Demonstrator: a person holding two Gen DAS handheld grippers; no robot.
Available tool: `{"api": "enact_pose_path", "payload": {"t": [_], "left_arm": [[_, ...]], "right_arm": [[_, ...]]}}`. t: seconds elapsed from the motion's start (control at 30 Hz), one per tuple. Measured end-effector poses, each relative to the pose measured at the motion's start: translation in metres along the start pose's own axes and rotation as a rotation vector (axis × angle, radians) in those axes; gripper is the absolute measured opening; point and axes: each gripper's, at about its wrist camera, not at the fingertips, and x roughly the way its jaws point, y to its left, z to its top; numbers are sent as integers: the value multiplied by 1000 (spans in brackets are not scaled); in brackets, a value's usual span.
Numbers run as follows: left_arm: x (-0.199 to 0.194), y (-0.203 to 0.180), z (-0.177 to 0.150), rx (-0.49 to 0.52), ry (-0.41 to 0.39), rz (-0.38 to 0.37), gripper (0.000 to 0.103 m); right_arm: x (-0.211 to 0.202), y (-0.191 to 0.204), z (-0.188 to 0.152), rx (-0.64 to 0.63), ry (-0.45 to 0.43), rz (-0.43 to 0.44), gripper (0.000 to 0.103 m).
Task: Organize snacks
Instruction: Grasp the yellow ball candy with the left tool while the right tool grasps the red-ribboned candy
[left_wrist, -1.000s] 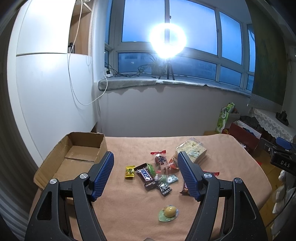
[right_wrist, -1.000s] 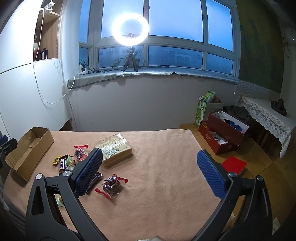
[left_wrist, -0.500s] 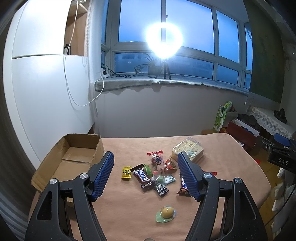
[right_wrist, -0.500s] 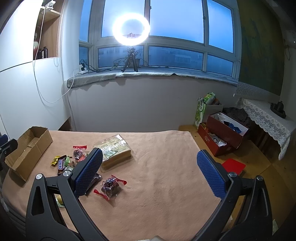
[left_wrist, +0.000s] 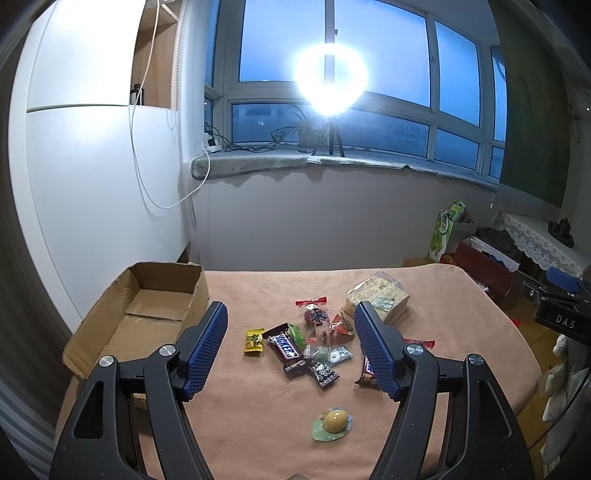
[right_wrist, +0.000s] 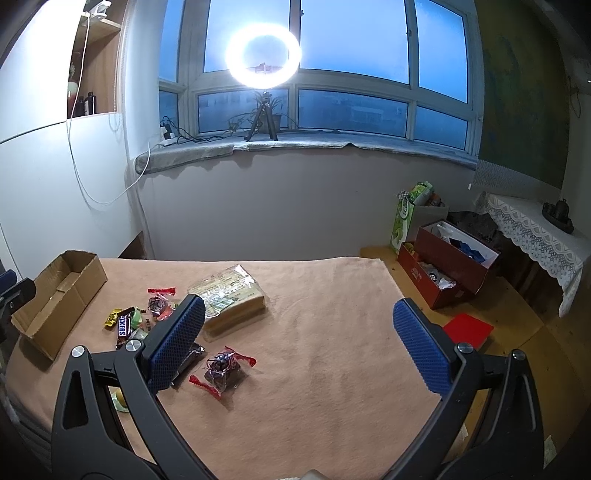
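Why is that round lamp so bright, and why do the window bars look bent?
Left wrist view: the ring light glares into a white blob. Right wrist view: its ring shape stays clear. Both views: the fisheye lens bows the window frame; the room is dim and bluish.

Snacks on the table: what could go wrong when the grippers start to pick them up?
The Snickers bar lies touching other small wrappers, so the open left gripper might pinch two at once. The jelly cup looks round and could slip. The cardboard box sits at the table's edge; a push might shift it off.
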Motion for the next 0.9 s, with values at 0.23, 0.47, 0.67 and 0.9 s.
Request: {"api": "enact_pose_path", "payload": {"t": [0.23,0.47,0.67,0.9], "left_arm": [[2,1,-4,-1,10,-2,71],[8,2,-14,1,42,-17,71],[21,5,-36,-23,125,-58,71],[33,2,-63,-51,221,-118,65]], "right_arm": [[3,5,-1,-6,9,1,103],[11,13,-7,-41,35,25,103],[25,17,-18,-65,83,80,103],[53,17,-35,-47,186,165,91]]}}
